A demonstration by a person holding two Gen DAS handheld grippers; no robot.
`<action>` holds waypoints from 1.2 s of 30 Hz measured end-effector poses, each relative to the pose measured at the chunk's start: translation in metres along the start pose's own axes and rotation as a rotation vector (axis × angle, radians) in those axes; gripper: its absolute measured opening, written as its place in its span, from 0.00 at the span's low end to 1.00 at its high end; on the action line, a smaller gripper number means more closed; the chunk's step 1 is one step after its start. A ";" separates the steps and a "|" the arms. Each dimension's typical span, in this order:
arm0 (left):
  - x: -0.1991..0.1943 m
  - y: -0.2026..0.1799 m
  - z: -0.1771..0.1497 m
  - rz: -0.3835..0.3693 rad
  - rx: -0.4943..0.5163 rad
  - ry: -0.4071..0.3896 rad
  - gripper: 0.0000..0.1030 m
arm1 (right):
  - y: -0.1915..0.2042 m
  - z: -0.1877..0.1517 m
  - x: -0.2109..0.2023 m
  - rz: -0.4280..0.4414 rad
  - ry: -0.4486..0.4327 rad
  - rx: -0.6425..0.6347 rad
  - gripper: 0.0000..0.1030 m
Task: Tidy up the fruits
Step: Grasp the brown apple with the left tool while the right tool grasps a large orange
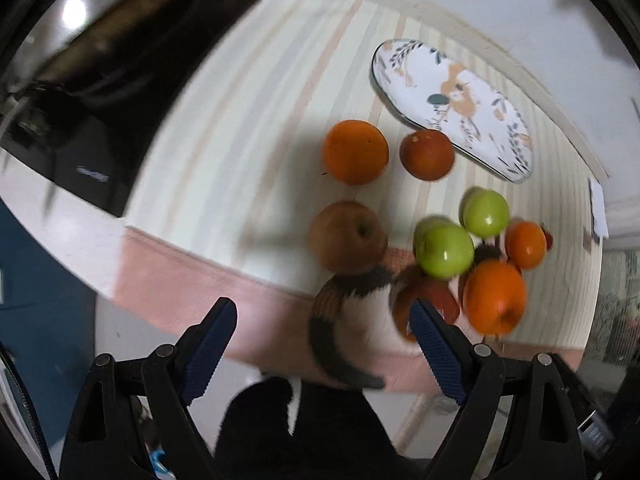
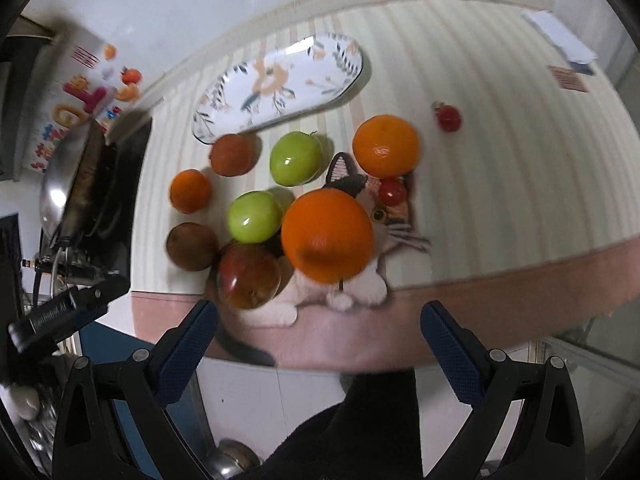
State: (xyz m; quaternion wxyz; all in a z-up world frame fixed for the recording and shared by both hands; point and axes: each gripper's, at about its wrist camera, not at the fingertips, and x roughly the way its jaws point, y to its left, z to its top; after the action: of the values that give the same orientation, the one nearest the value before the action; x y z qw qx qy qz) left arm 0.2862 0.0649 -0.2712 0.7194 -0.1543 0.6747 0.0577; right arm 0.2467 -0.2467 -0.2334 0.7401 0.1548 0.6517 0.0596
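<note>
- The left gripper (image 1: 322, 320) hung above the near edge of the worktop (image 1: 256, 120), its fingers (image 1: 210, 344) spread wide and holding nothing.
- The right gripper (image 2: 318, 322) was the same: fingers (image 2: 452, 354) far apart, nothing between them.
- In the right wrist view the fruit sat loosely grouped on the striped cloth: a big orange (image 2: 327, 236) at the centre partly over a cat-shaped mat (image 2: 394, 224), a red apple (image 2: 248, 278) at its 8 o'clock, and two green apples (image 2: 254, 217) towards 10 and 11 o'clock.
- A small tomato (image 2: 449, 117) lay well apart at 1 o'clock.
- The flowered oval plate (image 2: 280, 80) at 11 o'clock held no fruit, so sorting looked barely started.
- The oranges and apples would likely be firm, round and prone to rolling; best gripped across the widest part.
- The tomato probably needed a gentler squeeze.
</note>
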 end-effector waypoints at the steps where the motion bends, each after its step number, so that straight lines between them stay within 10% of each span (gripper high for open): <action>1: 0.010 -0.003 0.009 0.001 -0.006 0.021 0.86 | -0.001 0.007 0.009 0.001 0.016 0.001 1.00; 18: 0.087 -0.035 0.055 0.084 0.047 0.174 0.73 | 0.003 0.064 0.125 -0.003 0.318 -0.010 0.93; 36: 0.093 -0.040 0.043 0.068 0.122 0.165 0.63 | 0.010 0.062 0.152 -0.043 0.365 0.040 0.80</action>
State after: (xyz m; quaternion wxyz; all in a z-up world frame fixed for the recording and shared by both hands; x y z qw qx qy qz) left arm 0.3469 0.0280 -0.3555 0.6670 -0.0912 0.7390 0.0281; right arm 0.3306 -0.2027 -0.3675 0.6073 0.1424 0.7794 0.0580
